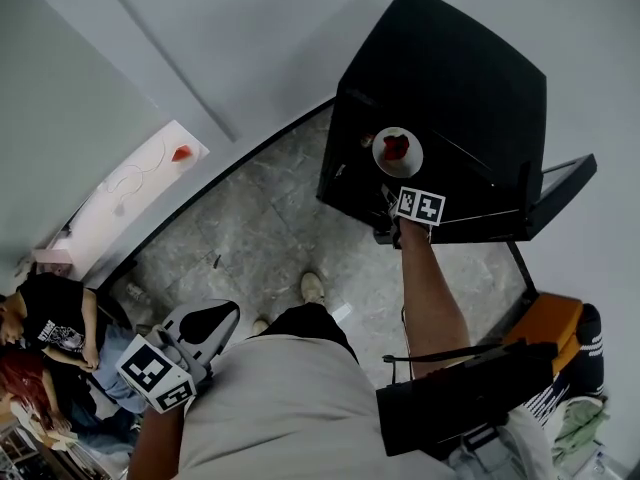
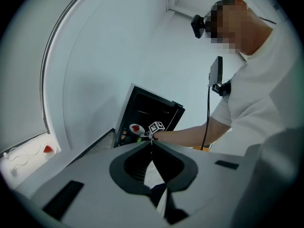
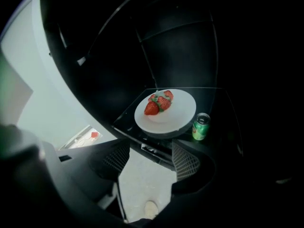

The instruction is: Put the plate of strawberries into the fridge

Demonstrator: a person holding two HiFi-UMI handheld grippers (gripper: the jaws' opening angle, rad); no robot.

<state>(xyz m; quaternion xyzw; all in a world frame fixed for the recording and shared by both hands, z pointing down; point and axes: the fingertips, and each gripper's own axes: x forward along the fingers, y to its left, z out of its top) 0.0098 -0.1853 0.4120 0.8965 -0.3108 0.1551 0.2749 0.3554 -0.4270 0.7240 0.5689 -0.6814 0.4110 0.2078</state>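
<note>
A white plate (image 3: 166,112) carrying a few red strawberries (image 3: 159,102) rests on a shelf inside the open black fridge (image 1: 450,78). In the head view the same plate (image 1: 398,153) sits at the shelf's front. My right gripper (image 3: 151,147) is just in front of the plate's near rim, its jaws wide open with nothing between them and its pads (image 3: 185,159) clear of the plate. My left gripper (image 1: 215,320) hangs low by my left hip, far from the fridge. In its own view the left gripper (image 2: 151,145) has its tips together and holds nothing.
A green can (image 3: 201,127) stands on the shelf right of the plate. The fridge door (image 1: 560,183) hangs open to the right. A white table (image 1: 130,183) with a red item lines the left wall. People sit at lower left (image 1: 50,333). Grey stone floor (image 1: 260,218) lies below.
</note>
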